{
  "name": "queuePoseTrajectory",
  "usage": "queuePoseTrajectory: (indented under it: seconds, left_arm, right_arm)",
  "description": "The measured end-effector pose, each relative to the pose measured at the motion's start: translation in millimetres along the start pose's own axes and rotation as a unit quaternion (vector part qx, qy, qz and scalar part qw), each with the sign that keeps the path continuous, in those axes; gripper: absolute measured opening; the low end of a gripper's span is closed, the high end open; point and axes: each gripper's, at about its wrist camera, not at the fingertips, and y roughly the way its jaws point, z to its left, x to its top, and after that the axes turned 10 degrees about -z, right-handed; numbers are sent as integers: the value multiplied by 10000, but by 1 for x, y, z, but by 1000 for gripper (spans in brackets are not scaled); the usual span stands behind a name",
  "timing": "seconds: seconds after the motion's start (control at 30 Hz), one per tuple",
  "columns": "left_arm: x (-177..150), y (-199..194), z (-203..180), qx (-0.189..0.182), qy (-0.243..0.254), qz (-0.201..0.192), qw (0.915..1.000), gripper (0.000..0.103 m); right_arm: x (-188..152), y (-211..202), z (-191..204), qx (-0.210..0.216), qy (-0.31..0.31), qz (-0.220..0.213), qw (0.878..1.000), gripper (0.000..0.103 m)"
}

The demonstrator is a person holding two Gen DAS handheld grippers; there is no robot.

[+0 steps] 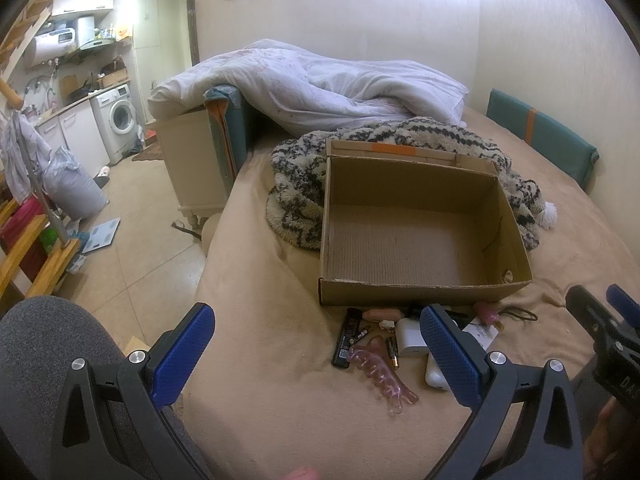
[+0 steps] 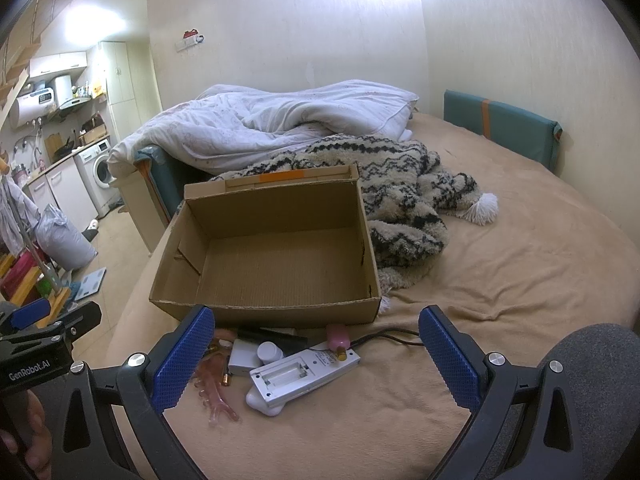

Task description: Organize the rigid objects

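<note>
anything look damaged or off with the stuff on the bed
The white remote control lies face down with its battery cover off and the compartment empty; loose batteries lie beside the pink comb. The cardboard box has a ragged, torn front rim.

Lit from overhead: blown-out white glare on the wall [image 1: 400, 20] at top in both views. Even, warm, moderately bright across the bed [image 2: 500, 280]; shadows soft, deepest inside the cardboard box [image 2: 272, 264]. Strong fisheye curvature, black vignette at corners. Focus acceptable centrally; slight softness and grain throughout.
</note>
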Motion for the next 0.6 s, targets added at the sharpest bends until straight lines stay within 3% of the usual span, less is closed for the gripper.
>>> queuePoseTrajectory:
  seconds: [0.6]
  left_arm:
    - [-1,0,-1,6,-1,-4,10000,102]
  right_arm:
    - [-1,1,1,-8,-15,2,10000,103]
